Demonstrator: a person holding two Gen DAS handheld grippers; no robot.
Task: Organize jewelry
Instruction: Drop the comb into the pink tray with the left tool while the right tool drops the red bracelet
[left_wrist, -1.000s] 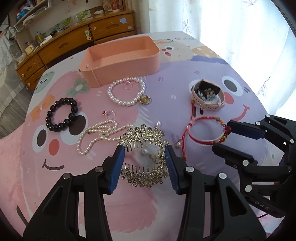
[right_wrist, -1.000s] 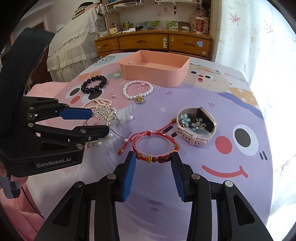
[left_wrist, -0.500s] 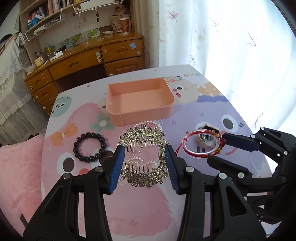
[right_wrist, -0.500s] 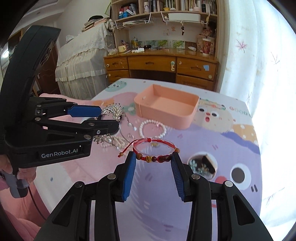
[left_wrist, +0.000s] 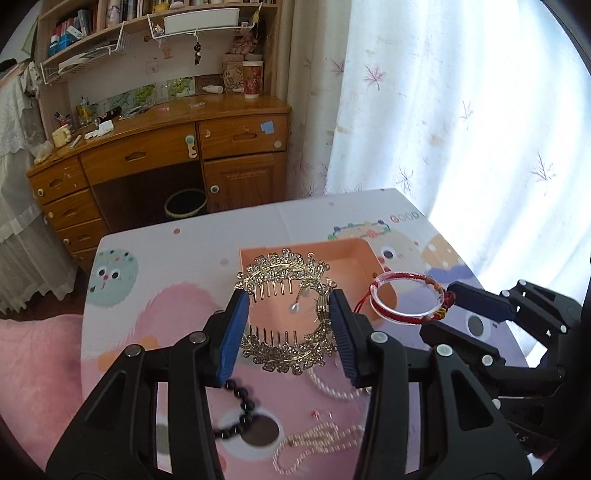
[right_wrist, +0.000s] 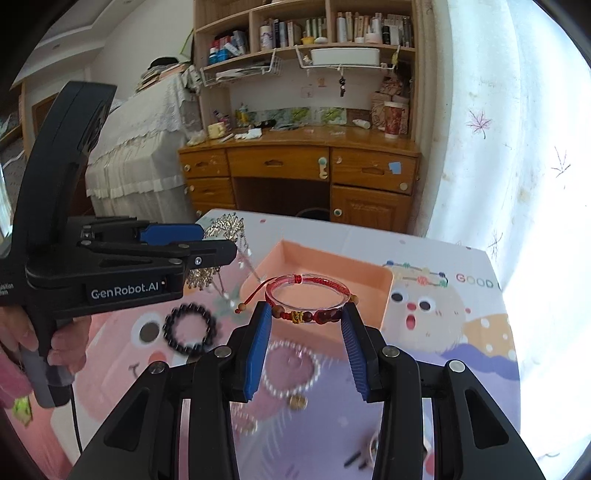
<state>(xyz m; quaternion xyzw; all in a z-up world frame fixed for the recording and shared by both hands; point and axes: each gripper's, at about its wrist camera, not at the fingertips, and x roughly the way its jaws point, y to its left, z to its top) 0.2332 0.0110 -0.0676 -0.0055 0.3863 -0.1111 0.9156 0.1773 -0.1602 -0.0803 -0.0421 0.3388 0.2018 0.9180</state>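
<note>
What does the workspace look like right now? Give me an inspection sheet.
Surface: table under a cartoon-print cloth.
Job's things: empty pink tray; black bead bracelet, pearl bracelet and pearl strand still on the cloth.
Clutter: nothing seen.
Grippers: left gripper shut on gold hair comb; right gripper shut on red cord bracelet; both raised near the tray.
Cables: black cable below left handle.
Surroundings: wooden desk, curtain.

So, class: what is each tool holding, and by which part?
The left tool clamps the gold hair comb across its sides. The right tool clamps the red bracelet across its near sides.
</note>
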